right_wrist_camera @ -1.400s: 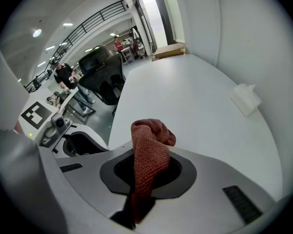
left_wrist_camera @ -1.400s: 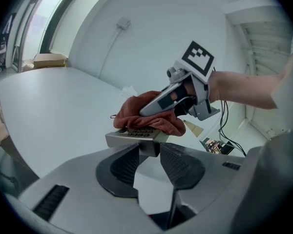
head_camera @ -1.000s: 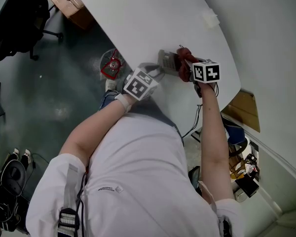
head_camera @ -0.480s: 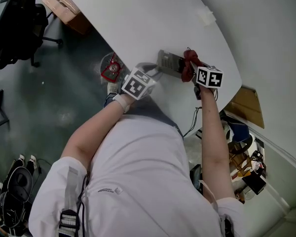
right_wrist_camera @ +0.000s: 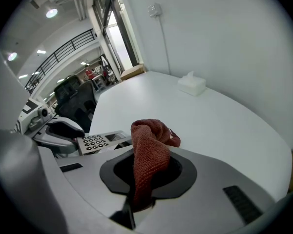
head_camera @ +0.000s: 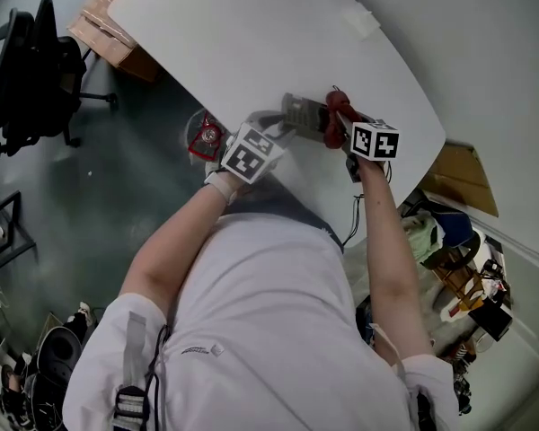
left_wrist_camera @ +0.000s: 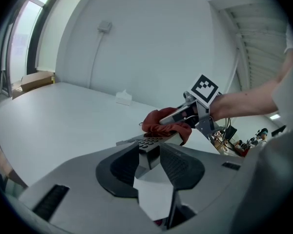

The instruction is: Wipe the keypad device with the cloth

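While the left gripper (left_wrist_camera: pixel 149 156) had its jaws clamped on the near end of the flat grey keypad device with dark buttons (left_wrist_camera: pixel 154 141), we kept that device over the near edge of the white rounded table (head_camera: pixel 251 34). We couldn't tell whether it lay flat there or was tipped up.

The right gripper (right_wrist_camera: pixel 147 174) had its jaws closed on the bunched rust-red woven cloth (right_wrist_camera: pixel 149 152), with the wad poking out ahead of the tips.

The relation that mattered:
- The device's long axis ran from the left jaws straight out toward the right gripper, so the two grippers faced each other along it.
- The cloth sat at the far end, by the little display window, and looked to be touching it.
- The button field lay between the cloth and the left jaws (in the right gripper view, just left of the wad).

Our read was that the next stroke had to run lengthwise, pulling the cloth over the buttons toward the left gripper. The right hand was the one to move, since the left served only as the clamp. The strip under the left jaws would stay unwiped unless we re-gripped.
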`<action>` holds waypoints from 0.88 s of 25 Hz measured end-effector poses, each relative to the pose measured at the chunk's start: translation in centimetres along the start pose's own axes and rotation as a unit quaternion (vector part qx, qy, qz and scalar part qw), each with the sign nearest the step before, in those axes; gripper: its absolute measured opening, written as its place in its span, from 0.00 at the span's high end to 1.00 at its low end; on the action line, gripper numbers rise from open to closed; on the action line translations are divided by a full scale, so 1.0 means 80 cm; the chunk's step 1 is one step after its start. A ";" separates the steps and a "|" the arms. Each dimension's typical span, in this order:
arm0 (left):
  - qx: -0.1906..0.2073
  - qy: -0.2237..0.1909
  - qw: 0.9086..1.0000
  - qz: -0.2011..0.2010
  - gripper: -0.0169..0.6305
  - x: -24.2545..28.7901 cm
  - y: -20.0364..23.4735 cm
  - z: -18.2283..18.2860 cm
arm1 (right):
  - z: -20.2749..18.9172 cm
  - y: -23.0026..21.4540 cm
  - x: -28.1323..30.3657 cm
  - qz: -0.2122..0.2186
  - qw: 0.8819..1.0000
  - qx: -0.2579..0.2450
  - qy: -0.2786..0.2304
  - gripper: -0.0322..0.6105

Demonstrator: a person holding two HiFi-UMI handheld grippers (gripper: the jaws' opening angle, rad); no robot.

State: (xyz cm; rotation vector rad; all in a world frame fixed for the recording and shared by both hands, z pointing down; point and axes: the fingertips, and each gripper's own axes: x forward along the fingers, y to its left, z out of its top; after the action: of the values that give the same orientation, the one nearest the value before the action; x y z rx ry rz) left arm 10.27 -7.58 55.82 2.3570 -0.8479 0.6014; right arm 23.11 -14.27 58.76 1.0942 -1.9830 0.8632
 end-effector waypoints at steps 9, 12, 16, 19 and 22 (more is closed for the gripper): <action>0.013 0.017 1.000 -0.007 0.77 -0.015 -0.012 -0.014 | -0.030 0.023 -0.006 0.018 0.999 0.027 0.006 0.85; 0.019 0.024 1.000 -0.009 0.77 -0.020 -0.018 -0.021 | -0.041 0.029 -0.011 0.028 0.998 0.055 -0.001 0.85; 0.027 0.039 0.999 -0.015 0.77 -0.028 -0.026 -0.032 | -0.060 0.036 -0.018 0.038 0.996 0.081 0.000 0.85; 0.024 0.040 0.999 -0.015 0.77 -0.029 -0.026 -0.034 | -0.061 0.033 -0.016 0.031 0.996 0.087 -0.004 0.85; 0.023 0.043 0.999 -0.014 0.77 -0.029 -0.025 -0.034 | -0.054 0.028 -0.007 0.018 0.996 0.086 -0.002 0.85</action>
State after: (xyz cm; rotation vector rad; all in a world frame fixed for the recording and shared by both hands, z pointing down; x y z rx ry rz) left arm 9.42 -3.57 55.80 2.3629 -0.7696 0.7117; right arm 22.49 -9.64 60.14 1.1604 -1.9662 1.0687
